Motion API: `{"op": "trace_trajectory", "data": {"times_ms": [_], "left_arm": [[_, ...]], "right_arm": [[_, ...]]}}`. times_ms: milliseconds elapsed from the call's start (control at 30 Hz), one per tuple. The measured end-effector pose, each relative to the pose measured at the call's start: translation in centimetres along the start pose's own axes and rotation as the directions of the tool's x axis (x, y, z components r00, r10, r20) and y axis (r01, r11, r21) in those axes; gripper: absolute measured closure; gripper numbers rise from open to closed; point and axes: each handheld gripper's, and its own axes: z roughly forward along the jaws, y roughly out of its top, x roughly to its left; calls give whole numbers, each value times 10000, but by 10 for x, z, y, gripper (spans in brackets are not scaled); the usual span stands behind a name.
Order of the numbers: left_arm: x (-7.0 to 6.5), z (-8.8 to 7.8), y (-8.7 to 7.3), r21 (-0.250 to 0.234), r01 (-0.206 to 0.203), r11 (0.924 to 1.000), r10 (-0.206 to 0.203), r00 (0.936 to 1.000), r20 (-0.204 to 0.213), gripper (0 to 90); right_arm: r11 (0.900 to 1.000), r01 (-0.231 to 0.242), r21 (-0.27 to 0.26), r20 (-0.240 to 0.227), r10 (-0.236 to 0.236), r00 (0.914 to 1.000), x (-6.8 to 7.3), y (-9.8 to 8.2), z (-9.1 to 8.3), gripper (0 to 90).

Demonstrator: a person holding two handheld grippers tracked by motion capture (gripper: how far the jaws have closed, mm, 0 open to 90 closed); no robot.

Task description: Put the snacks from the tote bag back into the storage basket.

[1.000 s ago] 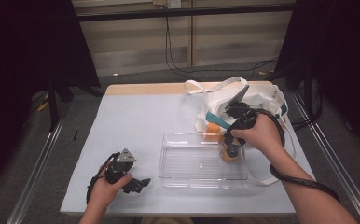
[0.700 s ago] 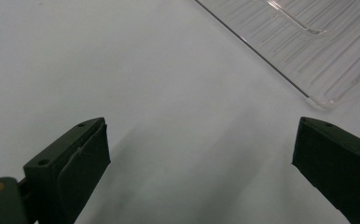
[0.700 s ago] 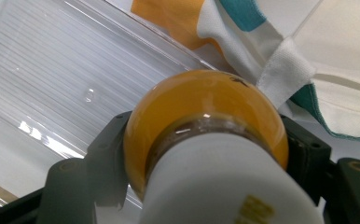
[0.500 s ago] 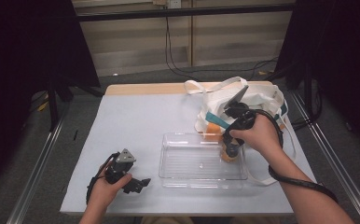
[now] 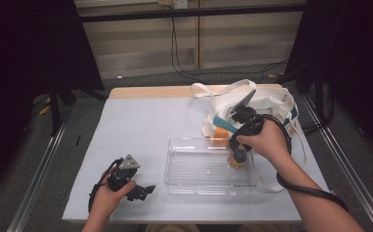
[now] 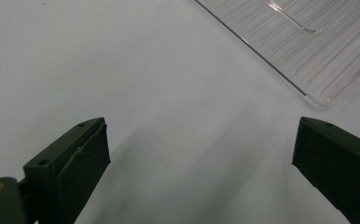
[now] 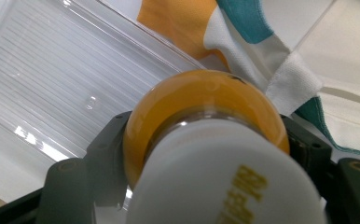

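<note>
An orange bottle (image 7: 201, 95) with a white cap bearing yellow lettering sits between the jaws of my right gripper (image 7: 206, 154), which is shut on it. In the high view the right gripper (image 5: 237, 155) holds the bottle (image 5: 236, 163) just over the right end of a clear plastic tray (image 5: 194, 186), beside a white cloth bag (image 5: 266, 104). My left gripper (image 5: 146, 189) rests on the table near the front left, left of the tray. In the left gripper view, the left gripper (image 6: 199, 154) is open with bare table between its jaws.
The bag (image 7: 308, 42) has teal and orange patches and long straps that trail over the table's right side. The ribbed tray floor (image 7: 52, 70) lies under the bottle; a corner of the tray (image 6: 308, 56) is ahead of the left gripper. A cable loops from the right hand.
</note>
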Motion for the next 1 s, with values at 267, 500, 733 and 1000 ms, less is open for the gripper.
{"op": "trace_trajectory", "data": {"times_ms": [267, 500, 733, 1000], "left_arm": [[0, -1, -1, 187, -99, 9998, 99, 10000, -5, 37], [-1, 0, -1, 61, -59, 10000, 60, 9999, -112, 37], [0, 1, 0, 226, -55, 9997, 53, 10000, 70, 36], [-1, 2, 5, 132, -116, 9998, 115, 9999, 73, 36]], "right_arm": [[9997, 100, -219, -209, -105, 9997, -2, -4, 0, 294], [9986, 295, -429, -311, -308, 9990, -3, -5, 0, 274], [9978, 333, -581, -202, -345, 9992, -5, -9, -4, 219], [9959, 419, -803, -353, -448, 9984, -6, -14, -5, 178]]}}
